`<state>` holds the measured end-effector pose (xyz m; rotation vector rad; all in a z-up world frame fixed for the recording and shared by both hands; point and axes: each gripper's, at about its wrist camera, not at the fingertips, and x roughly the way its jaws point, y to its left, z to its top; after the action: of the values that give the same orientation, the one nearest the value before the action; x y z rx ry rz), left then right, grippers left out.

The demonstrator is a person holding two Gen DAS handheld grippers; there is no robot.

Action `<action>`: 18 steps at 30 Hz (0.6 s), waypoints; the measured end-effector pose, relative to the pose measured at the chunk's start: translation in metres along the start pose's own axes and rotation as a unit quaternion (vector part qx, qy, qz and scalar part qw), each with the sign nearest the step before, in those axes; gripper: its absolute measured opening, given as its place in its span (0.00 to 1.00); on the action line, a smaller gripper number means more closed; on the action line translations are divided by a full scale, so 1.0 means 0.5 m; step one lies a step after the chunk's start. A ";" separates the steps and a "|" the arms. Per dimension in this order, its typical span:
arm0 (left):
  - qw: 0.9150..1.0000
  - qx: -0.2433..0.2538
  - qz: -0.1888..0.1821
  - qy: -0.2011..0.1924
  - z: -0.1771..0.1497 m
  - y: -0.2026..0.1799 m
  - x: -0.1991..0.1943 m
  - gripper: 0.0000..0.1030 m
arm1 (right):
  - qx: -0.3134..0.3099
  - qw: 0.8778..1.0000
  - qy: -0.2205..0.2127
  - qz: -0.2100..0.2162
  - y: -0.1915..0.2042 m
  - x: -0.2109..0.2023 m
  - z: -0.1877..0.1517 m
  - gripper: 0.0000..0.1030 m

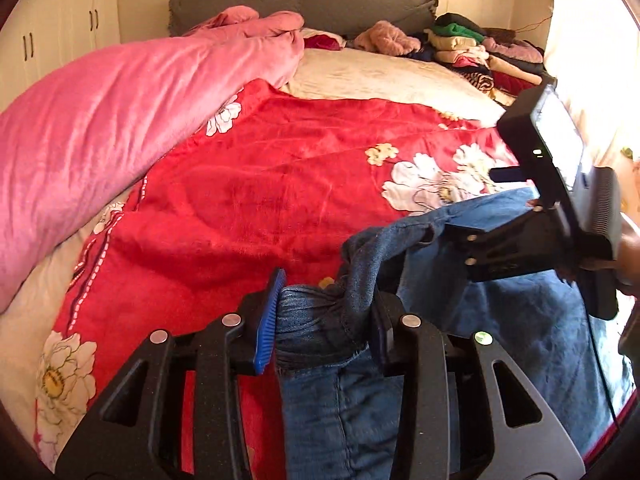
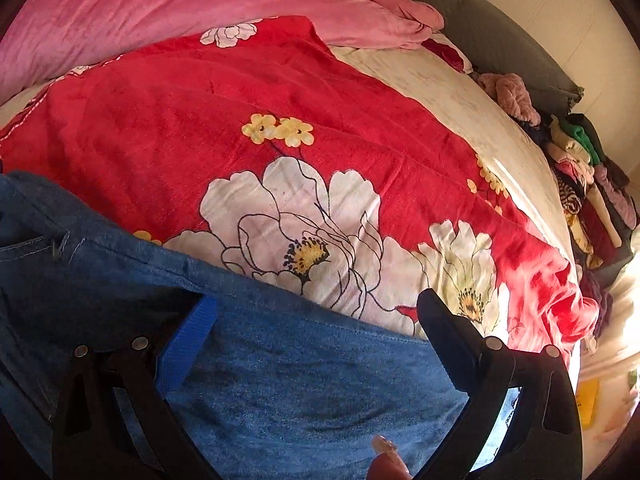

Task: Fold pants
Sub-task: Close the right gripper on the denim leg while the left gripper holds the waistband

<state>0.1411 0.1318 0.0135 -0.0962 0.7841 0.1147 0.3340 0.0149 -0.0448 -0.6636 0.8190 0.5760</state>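
The left gripper pinches a thick bunched wad of the jeans over the near edge of the bed. The right gripper stands wide open above the denim (gripping nothing). With only one hold, the wad could slip and the cloth sag unevenly onto the red blanket.

A red floral blanket covers the bed; pink duvet beside it, clothes pile near the grey headboard.
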 end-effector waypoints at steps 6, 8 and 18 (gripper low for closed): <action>1.000 0.000 -0.014 -0.002 -0.027 -0.010 -0.027 0.28 | 0.019 0.995 -0.020 0.093 0.017 -0.027 -0.016 0.31; 1.000 0.000 -0.009 -0.005 -0.034 -0.007 -0.033 0.28 | 0.026 0.994 -0.034 0.101 0.020 -0.050 -0.029 0.19; 0.999 -0.007 -0.022 -0.024 -0.065 -0.003 -0.092 0.29 | 0.090 0.978 -0.125 0.138 0.006 -0.255 -0.160 0.11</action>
<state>0.0863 0.1233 0.0234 -0.1234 0.7329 0.0810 0.2237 -0.0673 0.0165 -0.3035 0.7211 0.8090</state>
